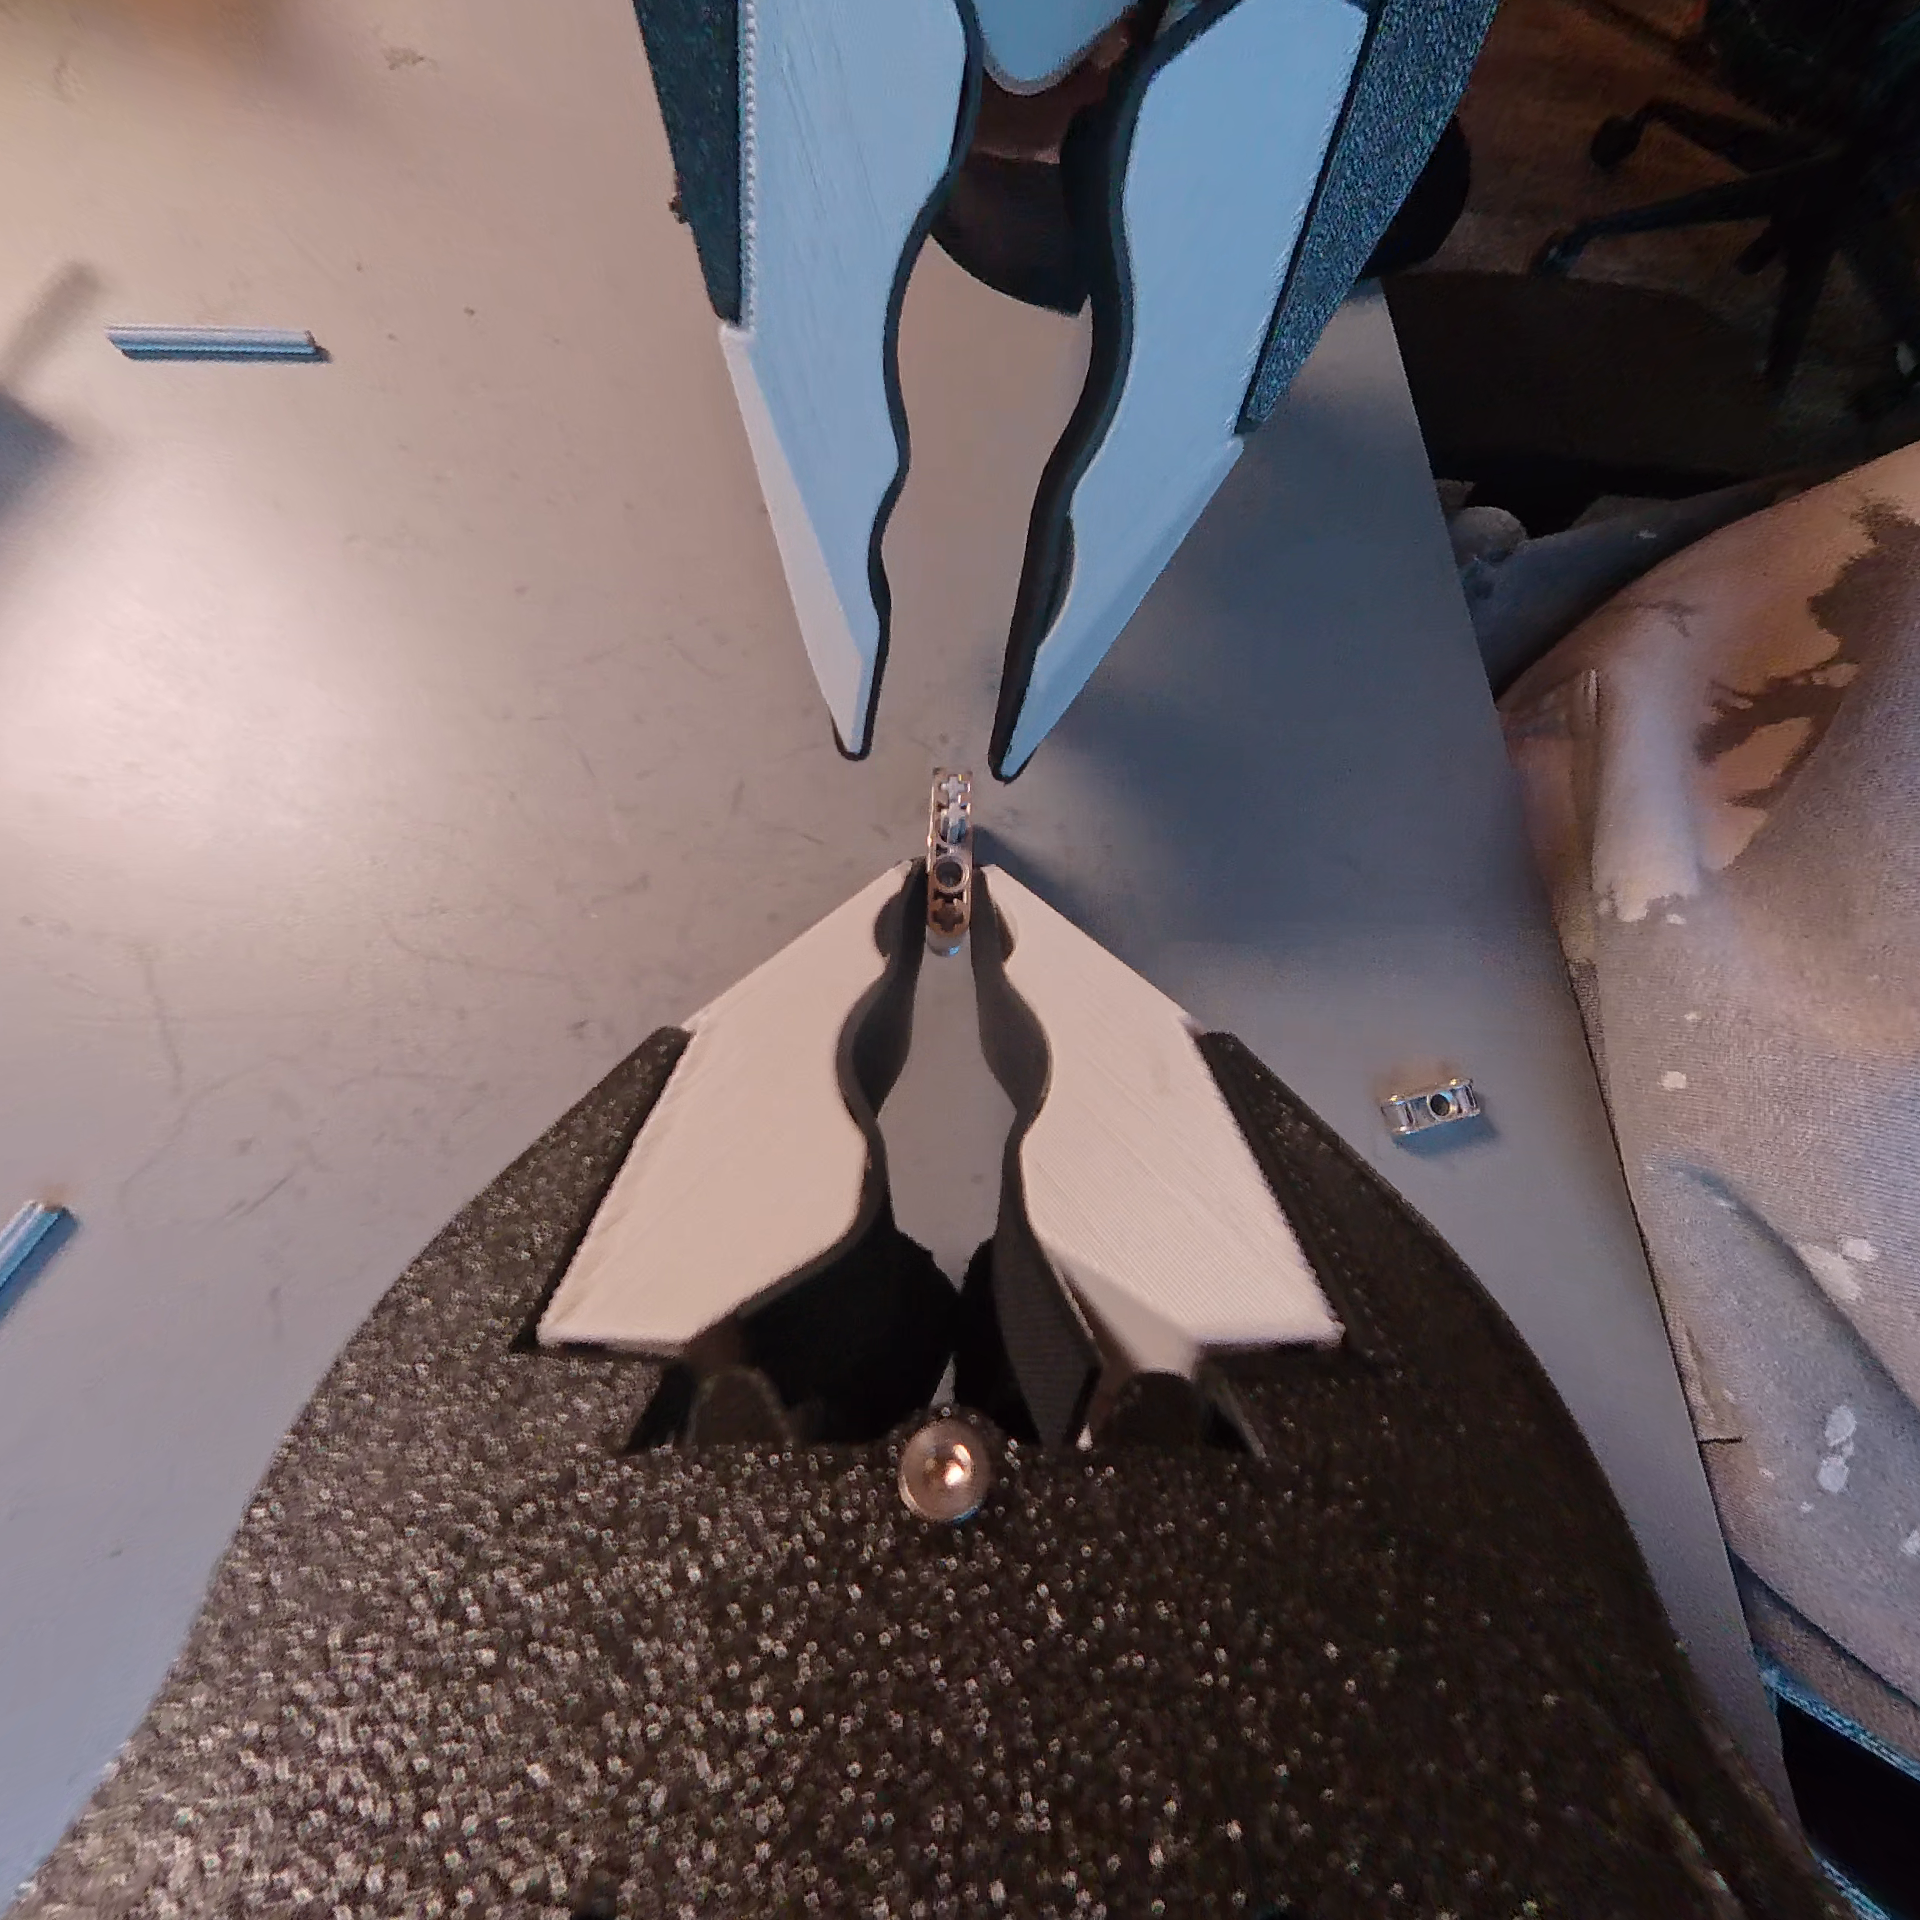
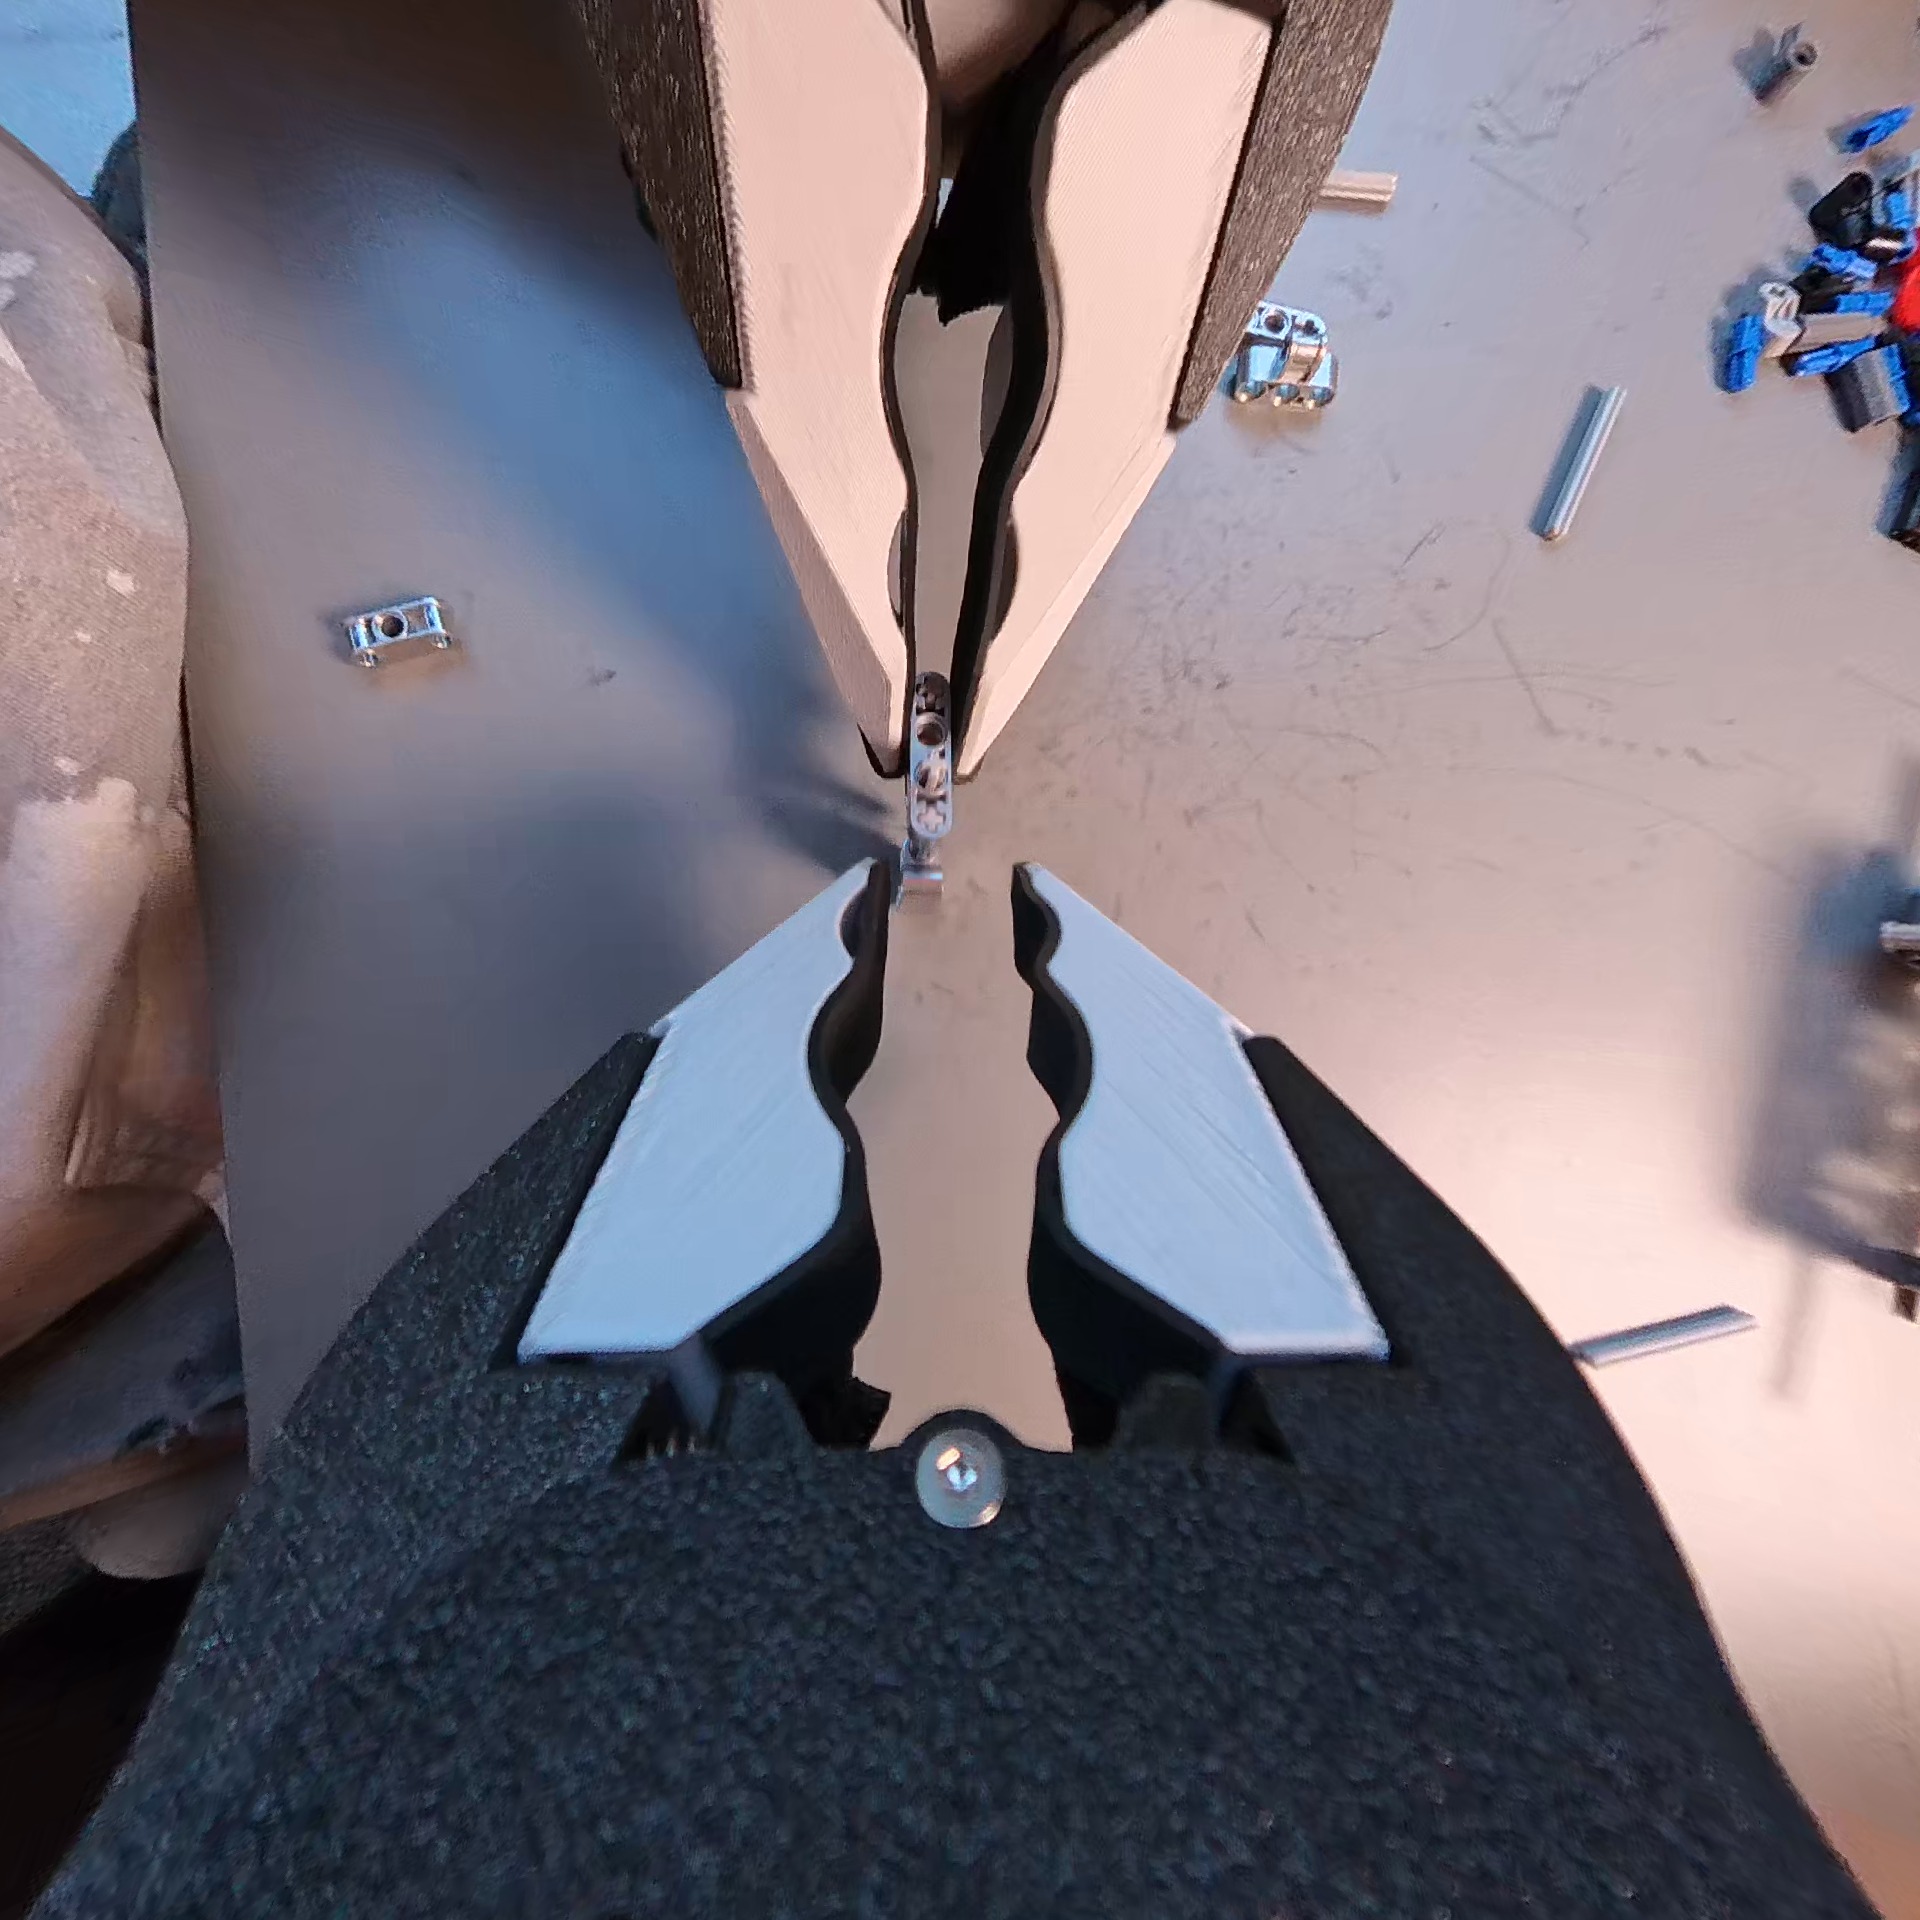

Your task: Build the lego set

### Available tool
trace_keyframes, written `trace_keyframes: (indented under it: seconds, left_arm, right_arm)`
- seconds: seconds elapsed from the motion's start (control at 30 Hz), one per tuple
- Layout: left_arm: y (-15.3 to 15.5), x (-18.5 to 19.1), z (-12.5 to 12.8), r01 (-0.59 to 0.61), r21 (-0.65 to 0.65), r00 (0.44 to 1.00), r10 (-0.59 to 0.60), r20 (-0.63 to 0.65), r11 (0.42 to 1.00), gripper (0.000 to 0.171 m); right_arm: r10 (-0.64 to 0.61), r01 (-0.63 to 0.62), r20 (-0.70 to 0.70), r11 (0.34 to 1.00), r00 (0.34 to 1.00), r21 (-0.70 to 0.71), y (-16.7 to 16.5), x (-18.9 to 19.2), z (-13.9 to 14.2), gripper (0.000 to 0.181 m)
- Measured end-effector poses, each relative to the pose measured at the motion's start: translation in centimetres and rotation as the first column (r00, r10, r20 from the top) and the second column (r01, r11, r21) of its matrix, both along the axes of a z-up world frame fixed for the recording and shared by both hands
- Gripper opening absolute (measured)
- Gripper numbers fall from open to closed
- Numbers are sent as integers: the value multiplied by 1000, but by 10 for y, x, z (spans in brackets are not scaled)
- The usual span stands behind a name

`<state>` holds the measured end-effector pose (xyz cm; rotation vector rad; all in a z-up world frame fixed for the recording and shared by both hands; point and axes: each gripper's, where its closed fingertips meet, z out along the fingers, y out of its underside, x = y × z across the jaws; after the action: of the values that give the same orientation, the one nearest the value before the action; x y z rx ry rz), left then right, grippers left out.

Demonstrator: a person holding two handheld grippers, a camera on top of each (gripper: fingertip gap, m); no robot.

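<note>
Left wrist view: two grippers meet tip to tip over a scuffed grey worktop point(image 1: 364, 727). The left gripper point(image 1: 948, 883), white-fingered on a black textured body, has its jaws closed on one small silver perforated metal beam point(image 1: 950, 862), pinched at the very tips. The beam's long axis runs straight ahead along the fingers, its free end pointing at the right gripper point(image 1: 925, 764) opposite, whose jaws stand apart just short of that end. Right wrist view shows the same beam point(image 2: 928, 758) reaching from the far jaws to the gap of the right gripper point(image 2: 954, 883), nearer its left finger. One short silver connector block point(image 1: 1434, 1110) lies well to the side. Three slim grey rods, the nearest point(image 2: 1662, 1333), lie on the worktop beside one pile of blue and black parts point(image 2: 1839, 301).
</note>
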<state>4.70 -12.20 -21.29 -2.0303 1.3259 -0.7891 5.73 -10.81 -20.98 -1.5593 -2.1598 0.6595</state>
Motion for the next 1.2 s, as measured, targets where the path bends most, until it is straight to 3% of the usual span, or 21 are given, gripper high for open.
trace_keyframes:
  seconds: [0.23,0.43,0.8,1.2]
  left_arm:
    - [1,-1,-2,-3,-12,1000,3,-5,1000,6]
    - [0,-1,-1,1,-9,1000,-1,-7,1000,6]
    - [0,5,11,-11,-31,994,15,109,999,7]
    - [-4,9,-3,-6,20,999,5,49,1000,7]
  right_arm:
    - [8,-8,-41,1000,999,10,-4,-4,4,14]
    - [12,-12,21,999,1000,32,-2,5,-8,18]
    - [-21,18,-45,998,999,-65,-9,-1,-12,5]
    - [-24,22,-46,999,999,-49,-14,-5,-18,5]
